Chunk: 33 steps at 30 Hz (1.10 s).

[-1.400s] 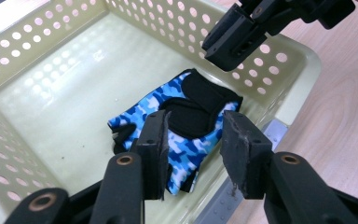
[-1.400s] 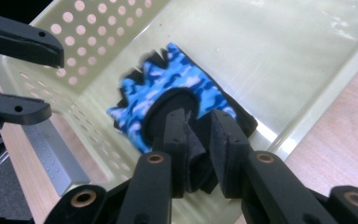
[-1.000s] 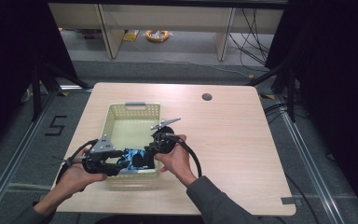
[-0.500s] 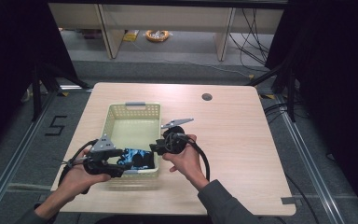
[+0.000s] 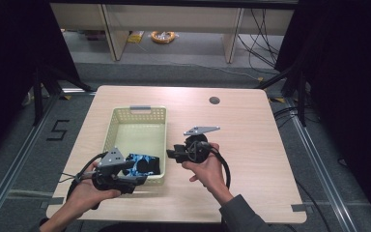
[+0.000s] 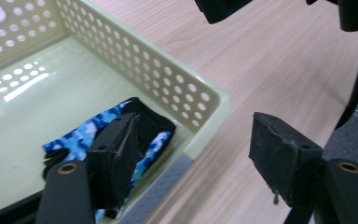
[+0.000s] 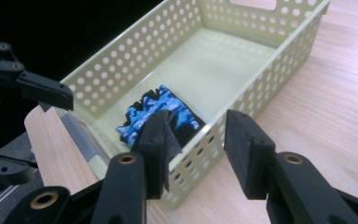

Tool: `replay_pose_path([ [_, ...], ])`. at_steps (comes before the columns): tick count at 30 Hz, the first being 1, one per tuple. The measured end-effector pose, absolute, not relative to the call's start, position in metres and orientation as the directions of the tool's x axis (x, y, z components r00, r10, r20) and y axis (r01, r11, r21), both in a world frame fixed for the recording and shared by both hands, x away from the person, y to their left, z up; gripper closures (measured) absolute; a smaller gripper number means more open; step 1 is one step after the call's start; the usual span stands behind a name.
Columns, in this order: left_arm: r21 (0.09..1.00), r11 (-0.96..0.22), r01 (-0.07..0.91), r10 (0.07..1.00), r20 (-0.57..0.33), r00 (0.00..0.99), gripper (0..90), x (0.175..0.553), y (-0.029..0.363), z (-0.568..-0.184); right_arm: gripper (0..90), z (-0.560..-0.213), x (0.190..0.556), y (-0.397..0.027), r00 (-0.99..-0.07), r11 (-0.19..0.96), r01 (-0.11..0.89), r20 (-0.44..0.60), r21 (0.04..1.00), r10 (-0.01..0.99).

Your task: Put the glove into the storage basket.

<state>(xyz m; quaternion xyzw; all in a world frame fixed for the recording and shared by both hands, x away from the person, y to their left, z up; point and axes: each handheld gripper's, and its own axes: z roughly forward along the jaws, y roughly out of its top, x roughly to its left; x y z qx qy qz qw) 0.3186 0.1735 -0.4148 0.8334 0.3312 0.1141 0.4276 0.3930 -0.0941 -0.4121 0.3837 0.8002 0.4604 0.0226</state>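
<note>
Although it lies loose, the blue camouflage glove [image 5: 142, 165] is fully inside the pale green basket [image 5: 140, 112], flat on the floor of the end nearest the person, touching or almost touching the near wall. Its long axis, judged from the high view, runs across the basket's short width.

Left tongs [image 5: 136, 180] sit at the basket's near-left corner, just beside the glove. In the left gripper view the jaws straddle the basket's corner, one inside above the glove [image 6: 121, 135] and one outside over the desk [image 6: 270, 65]. The jaws have just been opening; they stand released, and no pad presses on the fabric.

Right tongs [image 5: 171, 153] are held level over the desk just outside the basket's right wall, pointing toward it. Their jaws have also just been opening and stand apart with nothing gripped; in the right gripper view the glove [image 7: 161, 114] lies beyond the perforated wall [image 7: 242, 107].

Judgement: placement appears complete, with both tongs let go. Of the 2 hands, the left is nearer the glove. Any further handling would fall to it, reaching down and inward from the near corner; the right would have to clear the wall first.

Elsewhere the desk bears 1 round cable port [image 5: 214, 100].
</note>
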Motion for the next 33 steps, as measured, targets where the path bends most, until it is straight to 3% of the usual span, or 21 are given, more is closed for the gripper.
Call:
replay_pose_path([
  [10, 0.796, -0.420, 0.437, 0.612, -0.107, 0.783, 31.0, 0.307, 0.158, -0.417, 56.9, -0.415, 0.382, -0.116, -0.676, 0.237, 0.624, 0.363, 0.744, 0.641],
  [20, 0.810, -0.393, 0.435, 0.595, -0.137, 0.792, 30.5, 0.296, 0.146, -0.423, 54.5, -0.418, 0.373, -0.134, -0.696, 0.257, 0.584, 0.312, 0.770, 0.647],
  [33, 0.808, -0.400, 0.432, 0.564, -0.155, 0.811, 30.4, 0.285, 0.137, -0.440, 52.5, -0.431, 0.361, -0.161, -0.670, 0.199, 0.601, 0.352, 0.774, 0.654],
])
